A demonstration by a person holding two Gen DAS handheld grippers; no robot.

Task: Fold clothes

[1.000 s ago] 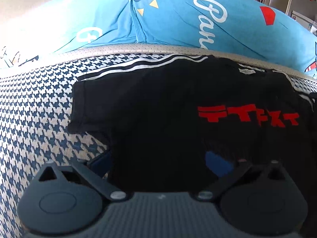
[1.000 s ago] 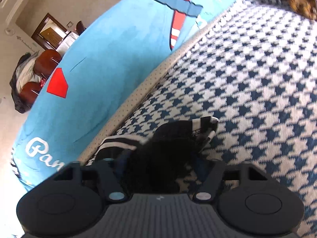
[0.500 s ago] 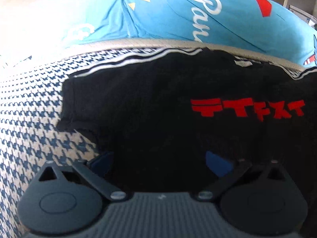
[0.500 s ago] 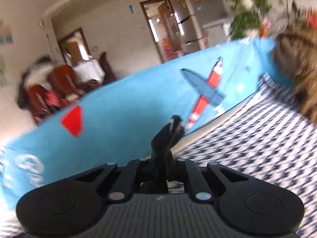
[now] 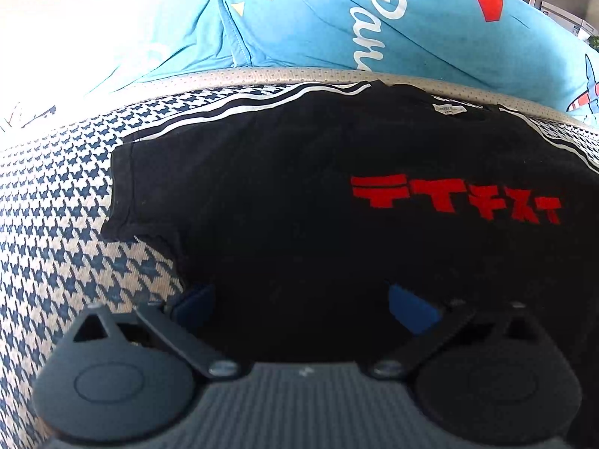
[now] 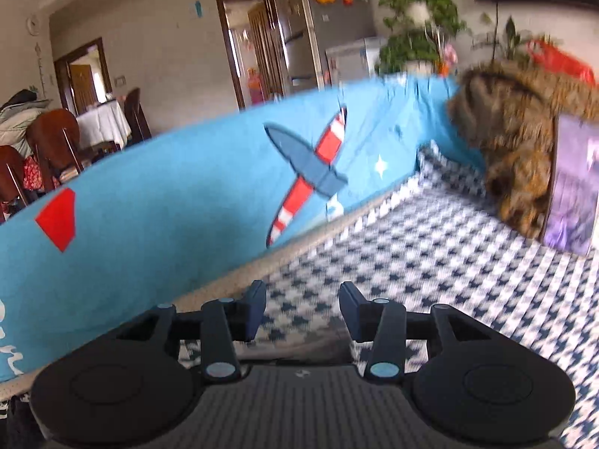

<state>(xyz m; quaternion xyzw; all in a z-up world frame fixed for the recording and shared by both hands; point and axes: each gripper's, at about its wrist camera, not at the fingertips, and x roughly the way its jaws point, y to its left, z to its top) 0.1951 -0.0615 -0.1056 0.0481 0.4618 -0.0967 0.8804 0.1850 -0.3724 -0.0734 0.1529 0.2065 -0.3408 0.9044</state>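
Observation:
A black T-shirt with red lettering lies spread flat on the houndstooth sofa seat, its white-striped left sleeve stretched toward the backrest. My left gripper hovers low over the shirt's near hem, open, with its blue pads wide apart and not pressing on cloth. My right gripper is raised above the seat and points along the backrest. Its jaws are opening and nothing is between them. The shirt does not show in the right wrist view.
A blue printed cover drapes the backrest behind the shirt. A brown furry item and a purple cushion sit at the seat's far right end. Chairs, a table and a doorway stand behind the sofa.
Half a second ago my right gripper was shut on a lifted black sleeve end; now it has let go and its jaws stand apart. The left view is nearly unchanged.

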